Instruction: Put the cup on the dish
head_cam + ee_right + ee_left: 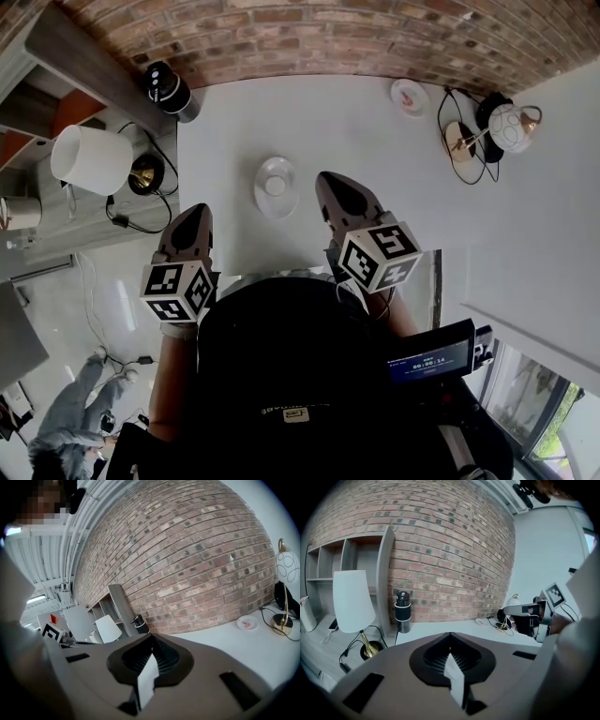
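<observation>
Cup (pixel 275 185) is seen from above as a small white round set in the middle of the white dish (pixel 278 212), so the placing is judged to be done already; at this size it cannot be told whether the cup stands quite centred. The pair rests on the pale tabletop (pixel 375 169), near its middle and well apart from everything else, which leaves free room on every side.

The left tongs (pixel 194 213) are closed on nothing: in the left gripper view the jaws meet with only the ribbed pads between them. The right tongs (pixel 330 180) are likewise closed and empty, tip near the dish but not touching it. Both are held low and close to the person's body, one on either side of the dish, presumably so that the cup is not knocked.

Farther out, a small plate (pixel 410 97) and a globe lamp (pixel 511 127) are kept by the brick wall (pixel 375 37), with a dark flask (pixel 169 87) in the corner and a white-shaded table lamp (pixel 91 159) off the tabletop's left edge.
</observation>
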{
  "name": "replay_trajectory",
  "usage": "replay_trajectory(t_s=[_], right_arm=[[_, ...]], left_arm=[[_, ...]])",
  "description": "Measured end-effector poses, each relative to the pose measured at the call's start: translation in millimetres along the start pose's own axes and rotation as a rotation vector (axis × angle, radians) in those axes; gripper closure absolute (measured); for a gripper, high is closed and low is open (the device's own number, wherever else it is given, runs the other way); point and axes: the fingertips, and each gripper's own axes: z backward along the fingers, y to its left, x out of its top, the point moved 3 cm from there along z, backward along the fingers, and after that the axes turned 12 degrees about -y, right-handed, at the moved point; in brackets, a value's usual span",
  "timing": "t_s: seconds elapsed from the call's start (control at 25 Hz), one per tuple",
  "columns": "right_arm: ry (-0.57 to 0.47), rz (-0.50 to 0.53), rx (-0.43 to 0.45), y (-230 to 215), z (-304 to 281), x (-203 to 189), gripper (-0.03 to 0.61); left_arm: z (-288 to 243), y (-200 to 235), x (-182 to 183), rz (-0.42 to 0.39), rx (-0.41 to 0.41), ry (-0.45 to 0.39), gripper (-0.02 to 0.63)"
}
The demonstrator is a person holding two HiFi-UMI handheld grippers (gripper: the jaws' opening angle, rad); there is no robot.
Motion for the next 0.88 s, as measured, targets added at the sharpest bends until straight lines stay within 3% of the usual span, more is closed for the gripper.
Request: replay_trajectory(t_s=[0.4,0.88], right_arm=[[0.032,0.066,0.036,0,-12,3,0.575],[0.062,0.044,0.035,-7,-22,0,0.575]], left_arm=[[-11,10,0,0.000,0.040,0.000,0.607],[-28,4,-23,-0.048,-0.025,0.136,0.607]])
